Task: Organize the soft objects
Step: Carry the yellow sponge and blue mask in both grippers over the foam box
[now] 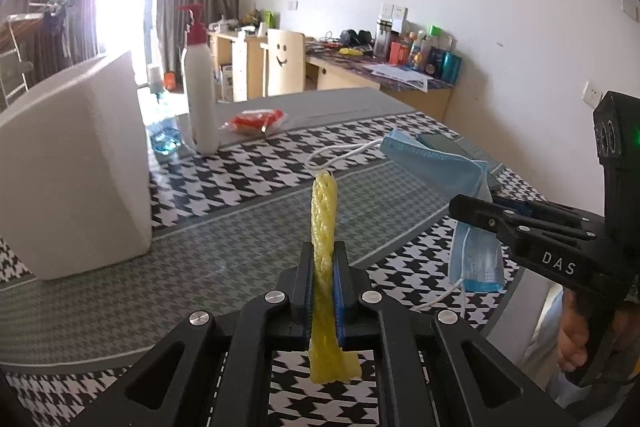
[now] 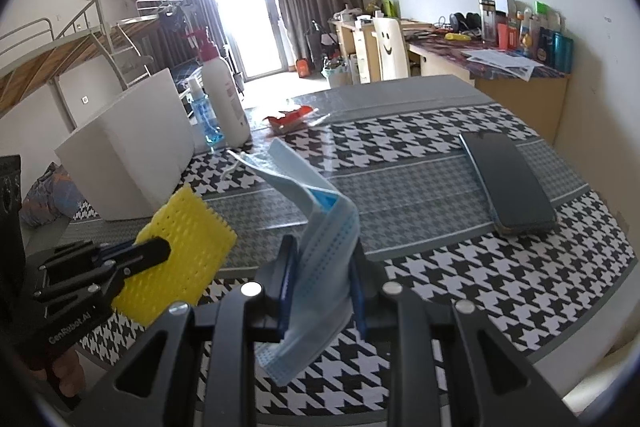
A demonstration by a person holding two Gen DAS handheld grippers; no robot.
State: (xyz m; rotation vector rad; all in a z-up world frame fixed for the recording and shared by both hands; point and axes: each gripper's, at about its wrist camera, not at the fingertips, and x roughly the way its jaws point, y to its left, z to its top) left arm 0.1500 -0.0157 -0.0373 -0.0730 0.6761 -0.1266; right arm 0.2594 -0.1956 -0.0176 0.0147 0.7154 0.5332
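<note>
My left gripper [image 1: 323, 251] is shut on a yellow foam net [image 1: 323, 227], seen edge-on and standing upright above the table. In the right wrist view the same yellow foam net [image 2: 180, 251] shows flat, clamped by the left gripper [image 2: 160, 251] at the lower left. My right gripper [image 2: 324, 255] is shut on a crumpled blue face mask [image 2: 320, 267] that hangs down between its fingers. In the left wrist view the blue face mask [image 1: 444, 167] drapes over the right gripper [image 1: 456, 207] at the right, its ear loops dangling.
A white box [image 1: 76, 163] stands at the left on the houndstooth tablecloth [image 1: 248, 179]. Behind it are a white pump bottle [image 1: 200, 91], a blue bottle [image 2: 202, 115] and a red packet [image 1: 256, 121]. A dark phone [image 2: 508, 179] lies at the right. A desk lines the far wall.
</note>
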